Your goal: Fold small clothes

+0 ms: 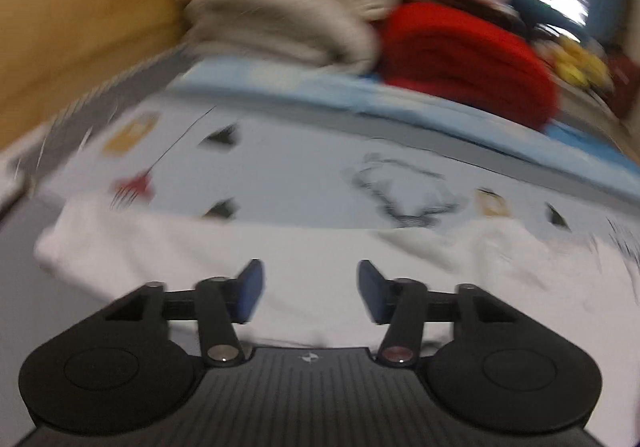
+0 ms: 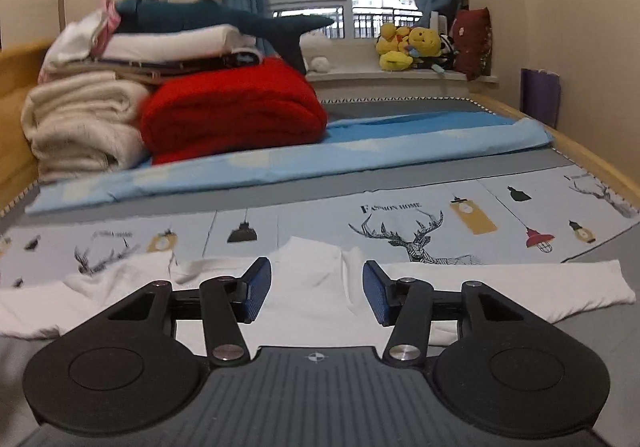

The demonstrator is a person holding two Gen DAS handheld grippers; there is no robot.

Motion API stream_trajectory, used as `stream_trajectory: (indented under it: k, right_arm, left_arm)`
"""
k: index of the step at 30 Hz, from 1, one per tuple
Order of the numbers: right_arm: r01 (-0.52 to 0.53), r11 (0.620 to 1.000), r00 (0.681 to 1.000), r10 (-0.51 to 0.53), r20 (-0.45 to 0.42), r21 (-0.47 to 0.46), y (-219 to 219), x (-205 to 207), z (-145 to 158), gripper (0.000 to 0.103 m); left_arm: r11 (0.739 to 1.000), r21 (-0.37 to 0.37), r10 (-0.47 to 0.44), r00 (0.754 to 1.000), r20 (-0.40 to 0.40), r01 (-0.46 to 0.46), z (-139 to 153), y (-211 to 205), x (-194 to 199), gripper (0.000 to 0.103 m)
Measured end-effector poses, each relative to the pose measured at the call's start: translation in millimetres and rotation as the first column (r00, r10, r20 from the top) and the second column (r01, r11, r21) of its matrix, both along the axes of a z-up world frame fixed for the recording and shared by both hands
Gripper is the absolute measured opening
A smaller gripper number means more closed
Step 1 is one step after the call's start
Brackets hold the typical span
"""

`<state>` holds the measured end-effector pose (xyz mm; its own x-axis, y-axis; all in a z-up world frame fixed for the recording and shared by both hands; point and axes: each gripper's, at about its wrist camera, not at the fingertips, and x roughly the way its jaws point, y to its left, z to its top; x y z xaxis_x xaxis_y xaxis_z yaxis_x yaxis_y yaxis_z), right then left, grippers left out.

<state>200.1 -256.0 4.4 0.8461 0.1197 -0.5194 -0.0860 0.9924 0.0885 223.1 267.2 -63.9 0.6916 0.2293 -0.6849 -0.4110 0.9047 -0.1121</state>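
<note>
- Left wrist view: the left gripper (image 1: 310,293) sits nearest, matte black plastic with round disc housings and ribbed deck; its blue-padded fingers (image 1: 251,293) stand apart with nothing between them.
- Under and just beyond them lies the white garment (image 1: 200,247), soft, limp cloth spread flat on the bed, its surface crumpled toward the right; the whole view is motion-blurred.
- Past it runs a pale printed sheet (image 1: 300,175) with dark lamp shapes and a sketchy outline drawing, then a light blue folded cover (image 1: 360,91).
- Behind that rest a cream fleecy blanket (image 1: 280,7), rolled in thick layers, and a red plush blanket (image 1: 468,51) beside it, touching.
- Right wrist view: the right gripper (image 2: 317,291) is nearest, its fingers (image 2: 258,293) spread wide and empty over the white garment (image 2: 308,279), whose high collar points away and whose long sleeve (image 2: 580,289) stretches flat to the right.
- The printed sheet (image 2: 460,207) shows a geometric line-drawn stag and hanging lamps.
- Farther back: the blue cover (image 2: 360,151), red blanket (image 2: 232,107), cream blanket (image 2: 80,119) under stacked folded linens, and yellow plush toys (image 2: 408,43) on the window sill.
</note>
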Motion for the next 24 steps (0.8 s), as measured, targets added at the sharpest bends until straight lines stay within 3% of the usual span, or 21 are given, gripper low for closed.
stream_trajectory:
  k: [2,6,10,14,17,21,24]
  right_arm:
    - [-0.004,1.0,1.0,0.004,-0.015,-0.014,8.1,2.8,-5.6,0.052]
    - [-0.042,0.999,0.999,0.041,-0.03,-0.028,25.1,14.5,-9.3,0.048]
    - [-0.087,0.993,0.996,0.085,-0.025,-0.077,42.5,25.2,-11.9,0.034]
    - [-0.12,0.989,0.992,0.116,-0.044,-0.086,51.3,33.3,-13.9,0.023]
    - [-0.132,0.988,0.989,0.127,-0.075,-0.074,53.5,38.9,-17.7,0.023]
    - [-0.137,0.988,0.985,0.129,-0.11,-0.064,52.3,42.8,-23.0,0.023]
    - [-0.136,0.989,0.984,0.128,-0.127,-0.06,50.1,42.5,-25.7,0.022]
  left_arm:
    - [0.998,-0.026,0.064,0.998,-0.008,-0.064,-11.0,27.6,0.9,0.041]
    - [0.976,-0.079,0.198,0.978,-0.06,-0.203,-37.1,82.2,-5.2,0.04]
    - [0.909,-0.203,0.358,0.931,-0.07,-0.365,-55.2,138.0,-20.6,0.044]
    - [0.811,-0.331,0.481,0.872,-0.091,-0.482,-73.3,178.7,-34.9,0.044]
    - [0.763,-0.357,0.543,0.834,-0.098,-0.539,-78.1,192.0,-41.0,0.042]
    - [0.712,-0.298,0.633,0.765,-0.121,-0.636,-70.3,190.4,-46.9,0.041]
    - [0.693,-0.327,0.639,0.757,-0.133,-0.643,-75.5,192.4,-48.9,0.04]
